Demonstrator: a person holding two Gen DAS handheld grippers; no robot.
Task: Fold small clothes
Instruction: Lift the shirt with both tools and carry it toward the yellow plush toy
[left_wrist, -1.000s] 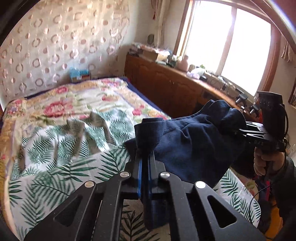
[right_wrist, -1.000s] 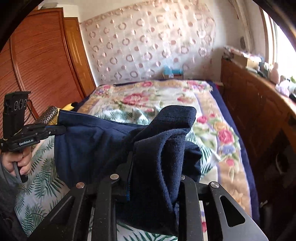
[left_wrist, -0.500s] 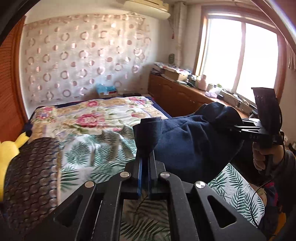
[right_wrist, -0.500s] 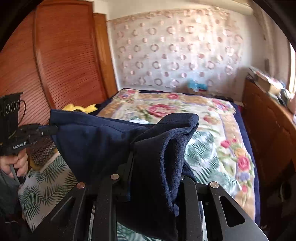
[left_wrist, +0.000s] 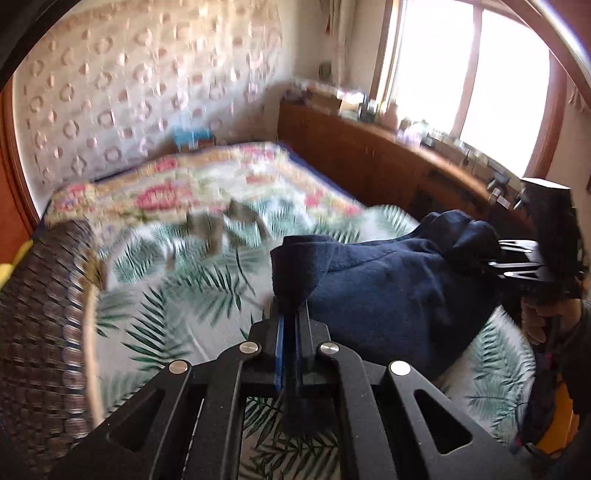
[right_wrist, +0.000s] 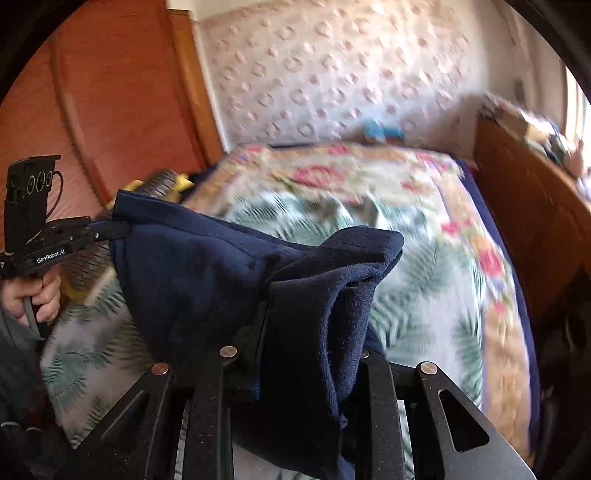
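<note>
Above the bed (left_wrist: 177, 332), with its palm-leaf sheet (right_wrist: 424, 295), you have the navy garment (left_wrist: 388, 295) slung in the air between your two hands, its long axis running straight from one tong to the other. It sags in the middle, and from the left wrist view its lower edge looks near the sheet on the right side; whether it touches there I cannot tell.

Your left gripper (left_wrist: 291, 314) is clenched on one thin corner, the jaws all but meeting. Your right gripper (right_wrist: 306, 332) is clamped on a thick, doubled bunch of cloth, so its jaws stand wider.

Neither hand is nearer: each has an end. The sheet lies ahead of and below both tongs, so the lay-down probably calls for both ends descending level, with the span taut.
</note>
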